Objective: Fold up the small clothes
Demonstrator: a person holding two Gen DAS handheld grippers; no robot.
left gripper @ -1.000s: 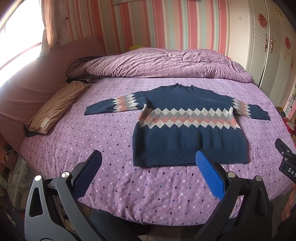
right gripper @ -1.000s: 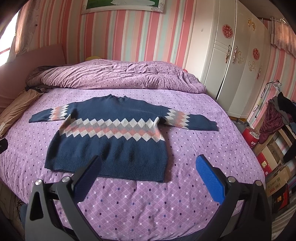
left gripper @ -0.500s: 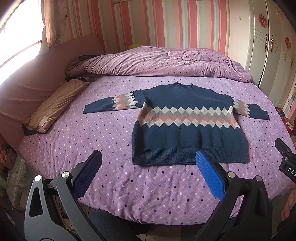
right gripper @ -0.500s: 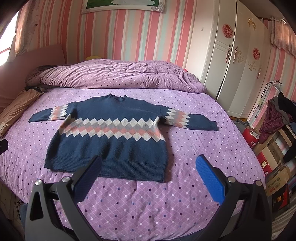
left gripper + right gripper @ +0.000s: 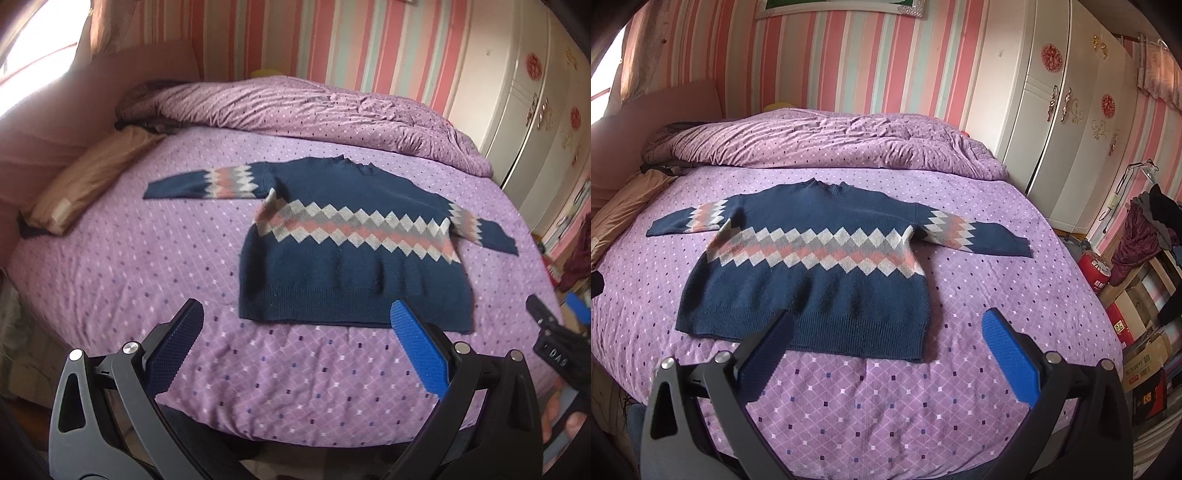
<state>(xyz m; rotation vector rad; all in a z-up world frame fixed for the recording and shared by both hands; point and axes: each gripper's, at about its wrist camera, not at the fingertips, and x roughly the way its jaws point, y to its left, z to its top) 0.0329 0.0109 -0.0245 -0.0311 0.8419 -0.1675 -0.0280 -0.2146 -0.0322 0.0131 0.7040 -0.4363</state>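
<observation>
— Both grippers, what's changed?
— Little: my left gripper [image 5: 295, 332] has swung left and nearer; my right gripper [image 5: 886, 339] barely moved. Both gape, empty.
— And the sweater [image 5: 809, 273]?
— Flat on the bed [image 5: 886, 398], sleeves out. Folding hasn't started.

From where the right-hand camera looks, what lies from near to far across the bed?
Right tool → sweater hem, then its neck → rumpled quilt → striped wall.
</observation>
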